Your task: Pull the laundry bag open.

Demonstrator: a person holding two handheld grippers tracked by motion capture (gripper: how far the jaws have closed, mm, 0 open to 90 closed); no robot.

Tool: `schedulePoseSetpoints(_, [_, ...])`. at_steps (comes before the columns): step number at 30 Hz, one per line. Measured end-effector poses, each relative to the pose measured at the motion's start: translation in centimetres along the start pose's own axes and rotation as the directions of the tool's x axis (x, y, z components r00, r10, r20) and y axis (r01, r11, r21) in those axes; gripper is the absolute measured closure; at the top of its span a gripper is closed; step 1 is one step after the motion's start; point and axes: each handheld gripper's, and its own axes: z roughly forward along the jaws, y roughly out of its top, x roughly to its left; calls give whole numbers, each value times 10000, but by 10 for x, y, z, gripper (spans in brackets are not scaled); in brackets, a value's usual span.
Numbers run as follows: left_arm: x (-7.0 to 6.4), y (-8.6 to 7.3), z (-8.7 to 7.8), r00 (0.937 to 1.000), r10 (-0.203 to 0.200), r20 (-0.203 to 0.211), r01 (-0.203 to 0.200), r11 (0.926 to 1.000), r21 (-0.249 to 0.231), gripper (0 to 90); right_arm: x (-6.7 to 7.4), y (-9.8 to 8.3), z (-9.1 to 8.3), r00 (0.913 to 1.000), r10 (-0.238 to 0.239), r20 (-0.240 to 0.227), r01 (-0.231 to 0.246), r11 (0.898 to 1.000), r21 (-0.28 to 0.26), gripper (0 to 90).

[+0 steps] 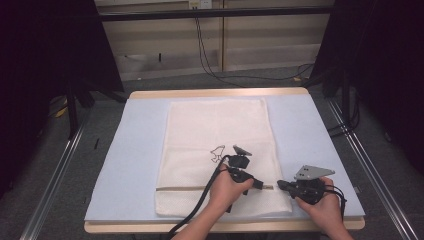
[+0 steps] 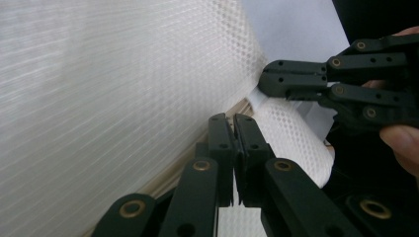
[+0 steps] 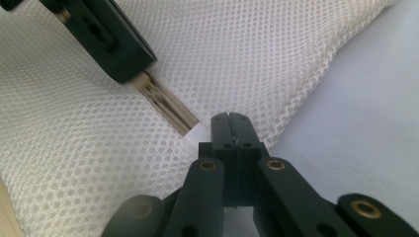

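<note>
Right gripper nearest, jaws clamped on right edge of white mesh bag, beside zipper end. Left gripper just beyond, jaws pinched together on zipper. Bag stretches away from both over light blue mat.

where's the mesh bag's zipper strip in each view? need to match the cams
High view: the zipper strip runs level across the mesh bag near its near end, toward the left gripper.
Left gripper view: it runs diagonally from lower left to the centre, beside the shut jaws.
Right gripper view: a short stretch left of centre, leaving the left gripper.
Shared landmark: the right gripper, closed at the bag's edge.
</note>
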Motion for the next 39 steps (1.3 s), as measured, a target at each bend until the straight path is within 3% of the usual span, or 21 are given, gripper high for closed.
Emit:
schedulePoseSetpoints(1, [3,-3,-7,9997,-209,-106,207,9996,-185,874,0,0,0,10000,54,-6,-54,10000,4,900])
schedulePoseSetpoints(3, [12,-8,-22,9998,-150,-101,149,9998,-154,874,0,0,0,10000,62,-26,-62,10000,19,900])
schedulePoseSetpoints(5, [19,-14,-37,9991,-222,-349,211,9992,-325,875,0,0,0,10000,62,-24,-62,10000,40,900])
schedulePoseSetpoints(11, [50,-42,-86,9947,-614,-827,560,9962,-670,875,0,1,0,10000,-8,5,8,10000,29,900])
schedulePoseSetpoints(16, [89,-74,-142,9799,-1486,-1330,1312,9826,-1312,874,1,0,0,9999,-103,50,103,9999,31,900])
schedulePoseSetpoints(17, [95,-80,-152,9742,-1779,-1392,1565,9758,-1525,874,1,0,0,9999,-115,59,115,9999,40,900])
schedulePoseSetpoints(18, [101,-85,-162,9695,-1847,-1613,1594,9745,-1579,874,1,0,0,9999,-107,103,107,9999,29,900])
schedulePoseSetpoints(20, [112,-94,-176,9610,-2213,-1656,1917,9652,-1778,873,2,1,0,9998,-159,151,158,9999,61,900])
schedulePoseSetpoints(21, [117,-97,-183,9571,-2165,-1925,1828,9668,-1784,873,2,1,0,9998,-148,163,147,9999,77,900])
schedulePoseSetpoints(22, [120,-101,-188,9557,-2346,-1775,2011,9614,-1879,872,2,1,0,9997,-179,162,178,9998,83,900])
schedulePoseSetpoints(24, [128,-109,-198,9498,-2438,-1961,2045,9581,-2007,872,2,1,0,9999,-108,93,107,9999,50,900])
schedulePoseSetpoints(26, [135,-116,-209,9427,-2785,-1840,2379,9472,-2148,872,1,0,0,9999,-68,114,68,10000,29,900])
schedulePoseSetpoints(28, [142,-122,-216,9410,-2905,-1738,2491,9418,-2258,867,1,0,0,9999,-39,99,38,10000,47,900])
schedulePoseSetpoints(29, [143,-125,-218,9359,-2952,-1920,2474,9392,-2382,863,1,1,0,9999,-67,79,67,10000,43,900])
schedulePoseSetpoints(30, [145,-127,-221,9349,-2837,-2130,2326,9435,-2359,858,1,1,0,10000,-40,72,40,10000,46,900])
schedulePoseSetpoints(31, [146,-129,-222,9363,-2985,-1850,2500,9366,-2457,858,1,1,0,10000,-45,73,45,10000,45,900])
schedulePoseSetpoints(32, [148,-131,-224,9360,-2827,-2095,2303,9424,-2427,859,1,0,0,10000,-58,73,58,10000,30,900])
schedulePoseSetpoints(34, [147,-134,-225,9355,-3056,-1777,2560,9323,-2554,859,1,0,0,9999,-80,69,80,10000,15,900])
schedulePoseSetpoints(36, [147,-136,-225,9361,-3045,-1763,2553,9326,-2550,860,1,0,0,10000,-55,76,55,10000,-11,900])
schedulePoseSetpoints(38, [150,-137,-228,9386,-2825,-1982,2301,9403,-2509,860,0,-1,0,10000,-24,36,24,10000,-33,900])
schedulePoseSetpoints(39, [149,-137,-227,9362,-3097,-1665,2616,9299,-2586,861,0,-1,0,10000,-9,39,9,10000,-48,900])
